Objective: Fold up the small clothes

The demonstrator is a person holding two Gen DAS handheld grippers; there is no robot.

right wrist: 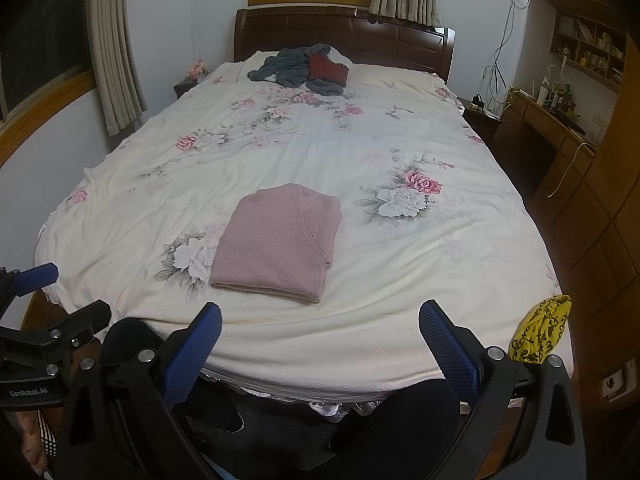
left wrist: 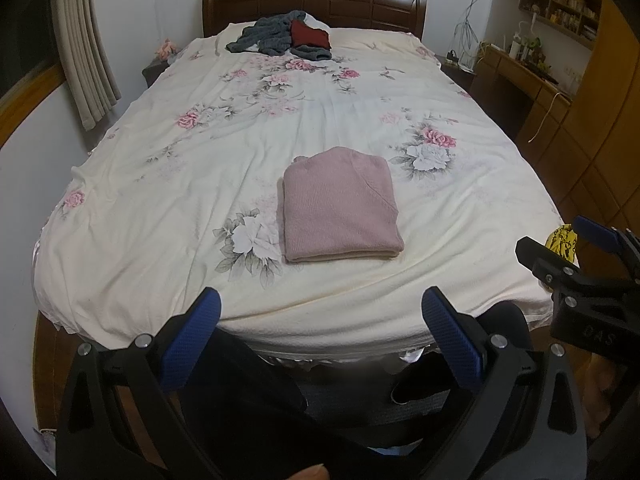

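A pink knit sweater [left wrist: 340,206] [right wrist: 280,240] lies folded into a neat rectangle on the floral bedsheet [left wrist: 200,184] [right wrist: 420,272], near the foot of the bed. My left gripper [left wrist: 320,312] hangs open below the bed's near edge, short of the sweater, with nothing between its blue pads. My right gripper [right wrist: 320,320] is also open and holds nothing, just off the foot edge. In the left wrist view the right gripper [left wrist: 560,248] shows at the right edge. In the right wrist view the left gripper [right wrist: 52,296] shows at the left edge.
A heap of grey clothes [left wrist: 272,38] [right wrist: 292,66] with a dark red garment [left wrist: 310,34] [right wrist: 328,68] sits by the headboard [right wrist: 344,32]. A yellow patterned bag [right wrist: 540,332] [left wrist: 562,242] lies at the bed's near right corner. Wooden desk and cabinets [right wrist: 560,140] stand to the right; curtains hang left.
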